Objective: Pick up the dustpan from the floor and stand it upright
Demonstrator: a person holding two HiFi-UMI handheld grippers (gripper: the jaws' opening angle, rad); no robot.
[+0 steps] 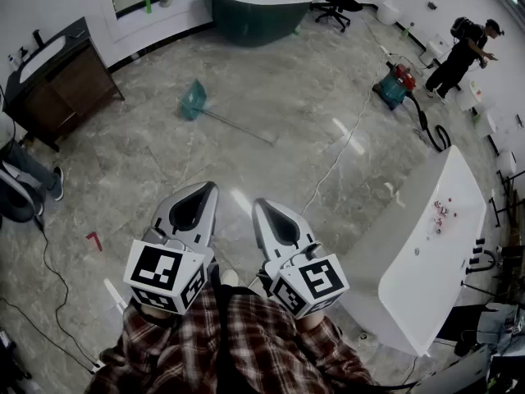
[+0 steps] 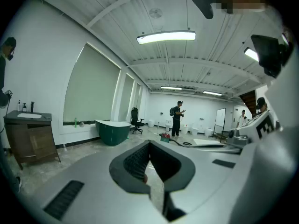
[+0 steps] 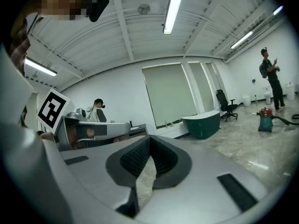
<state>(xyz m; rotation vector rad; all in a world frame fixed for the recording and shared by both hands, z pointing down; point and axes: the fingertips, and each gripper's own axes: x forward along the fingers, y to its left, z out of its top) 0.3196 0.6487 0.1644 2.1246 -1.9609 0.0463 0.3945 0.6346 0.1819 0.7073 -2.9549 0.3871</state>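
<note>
1. The marble floor (image 1: 271, 162) spreads out ahead of you, with a green bathtub (image 1: 254, 11) at its far edge and a white table (image 1: 426, 261) on your right.
2. Your left gripper (image 1: 208, 187) and right gripper (image 1: 257, 204) hang side by side close to you, each with its jaws pressed together on nothing.
3. The teal dustpan (image 1: 194, 99) lies flat on the floor well ahead of both grippers, near the green bathtub. Its long handle (image 1: 242, 127) trails to the right.
</note>
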